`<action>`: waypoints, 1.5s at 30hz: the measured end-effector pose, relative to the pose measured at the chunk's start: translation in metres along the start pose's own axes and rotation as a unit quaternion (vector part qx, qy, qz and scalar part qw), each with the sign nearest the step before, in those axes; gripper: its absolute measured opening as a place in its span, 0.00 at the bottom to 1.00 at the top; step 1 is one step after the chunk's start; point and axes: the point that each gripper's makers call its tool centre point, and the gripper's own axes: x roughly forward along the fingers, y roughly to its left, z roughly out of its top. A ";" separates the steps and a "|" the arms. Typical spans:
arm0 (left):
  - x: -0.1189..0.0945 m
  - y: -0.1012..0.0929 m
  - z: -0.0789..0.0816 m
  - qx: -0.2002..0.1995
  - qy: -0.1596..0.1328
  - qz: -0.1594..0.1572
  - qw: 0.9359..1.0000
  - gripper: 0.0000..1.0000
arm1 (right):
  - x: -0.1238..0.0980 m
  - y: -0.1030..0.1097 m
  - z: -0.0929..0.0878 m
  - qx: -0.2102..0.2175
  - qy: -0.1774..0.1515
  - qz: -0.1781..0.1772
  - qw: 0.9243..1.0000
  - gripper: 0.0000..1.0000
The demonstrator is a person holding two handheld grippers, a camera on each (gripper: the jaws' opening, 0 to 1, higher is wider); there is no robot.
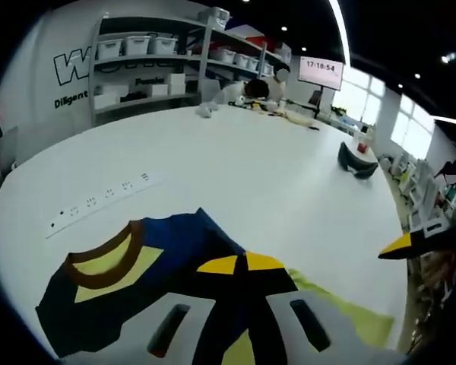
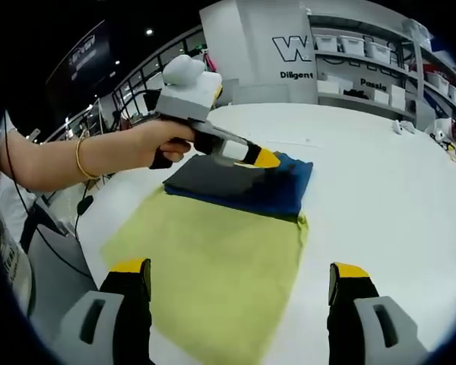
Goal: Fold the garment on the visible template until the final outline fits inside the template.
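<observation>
Right, nearest in the right gripper view we see the right gripper (image 2: 242, 293) released, its yellow-tipped jaws standing wide apart over the yellow-green template (image 2: 213, 262), touching nothing. The template lies flat on the white surface (image 2: 380, 205), its near edge cut off between the jaws. At its far end sits the garment (image 2: 239, 182), dark navy and folded into a compact block, partly on the template and partly running past its far edge; how much hangs over we can't tell. The left gripper (image 2: 264, 159), held by a hand (image 2: 163, 141), has its tip down on the garment's top.

In the left gripper view we see the left gripper (image 1: 242, 266) with its yellow tips together on the navy cloth, clenched on the garment; the pinch point itself is hidden under the jaws. A brown collar with yellow lining (image 1: 106, 262) shows on the left. Beyond lie a power strip (image 1: 106, 199), a dark object (image 1: 357, 161) too small to identify, then shelves with bins (image 1: 137, 53).
</observation>
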 end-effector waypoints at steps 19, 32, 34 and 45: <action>-0.077 0.073 -0.021 -0.044 -0.045 0.061 0.996 0.50 | 0.016 -0.008 0.012 0.017 -0.017 -0.001 1.000 0.96; -0.131 0.116 -0.070 -0.078 -0.041 0.108 0.990 0.47 | 0.019 -0.009 0.008 0.032 -0.019 -0.004 0.999 0.96; -0.139 0.122 -0.079 -0.084 -0.038 0.113 0.989 0.47 | 0.018 -0.010 0.007 0.032 -0.017 -0.006 0.999 0.96; -0.166 0.139 -0.118 -0.106 -0.022 0.140 0.984 0.43 | 0.017 -0.007 0.006 0.024 -0.016 -0.007 1.000 0.95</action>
